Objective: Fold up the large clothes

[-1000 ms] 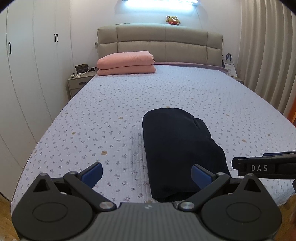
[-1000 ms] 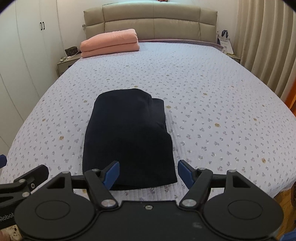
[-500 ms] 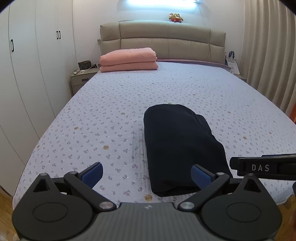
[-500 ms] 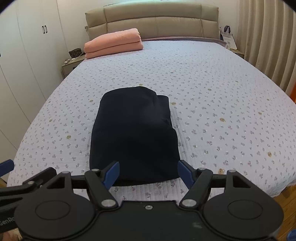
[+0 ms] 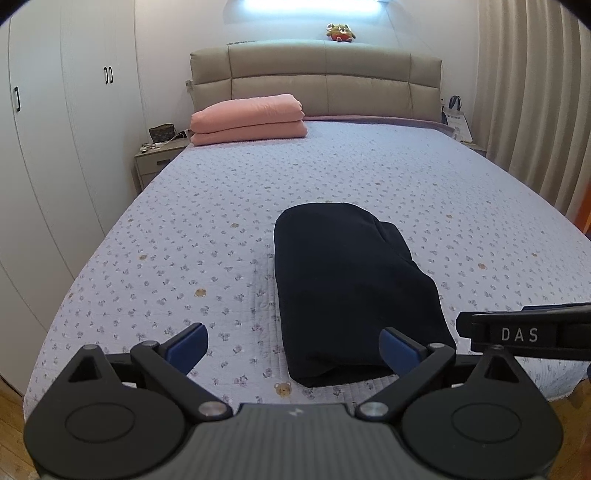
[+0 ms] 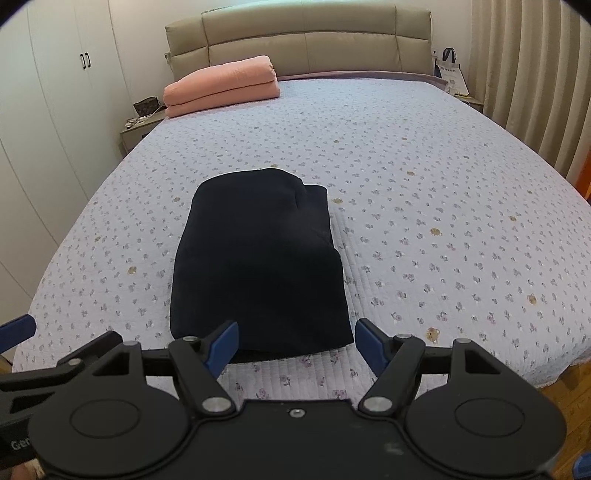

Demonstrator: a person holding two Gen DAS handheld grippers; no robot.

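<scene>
1. Your left gripper (image 5: 293, 345) hangs over the near edge of the bed, jaws spread wide, nothing between the blue pads (image 5: 186, 345). Only bedspread shows in the gap; its right pad overlaps the near right corner of the garment in this view, but whether it touches I cannot tell.
2. Your right gripper (image 6: 295, 343) sits just beside it, also spread wide and empty. Its blue pads (image 6: 369, 345) frame the near end of the garment without pressing on it. In the left wrist view the right gripper shows as a black bar lettered "DAS" at the right edge.
3. The folded dark navy garment (image 6: 258, 258) lies flat on the bed near the foot edge, a compact oblong running near to far. Its far end is rounded, with a second layer peeking out at the far right corner. No gripper holds it.
4. The bedspread (image 6: 424, 221) is pale lilac, quilted, with a small flower print and scattered little bear motifs; it covers the whole bed.
5. Far left on the bed, against the headboard: a folded pink blanket (image 5: 249, 118), doubled into two thick layers.
6. Beige padded headboard (image 5: 325, 85) behind it. A small plush toy (image 5: 340, 31) sits on the ledge above, under a bright light strip.
7. Left of the bed: a nightstand (image 5: 157, 158) with a small patterned pouch (image 5: 161, 132) on it; white wardrobe doors (image 5: 66, 122) run along the left wall.
8. Far right: a white paper bag with dark handles (image 6: 450, 72) beside the bed, and cream pleated curtains (image 6: 535, 74) on the right wall.
</scene>
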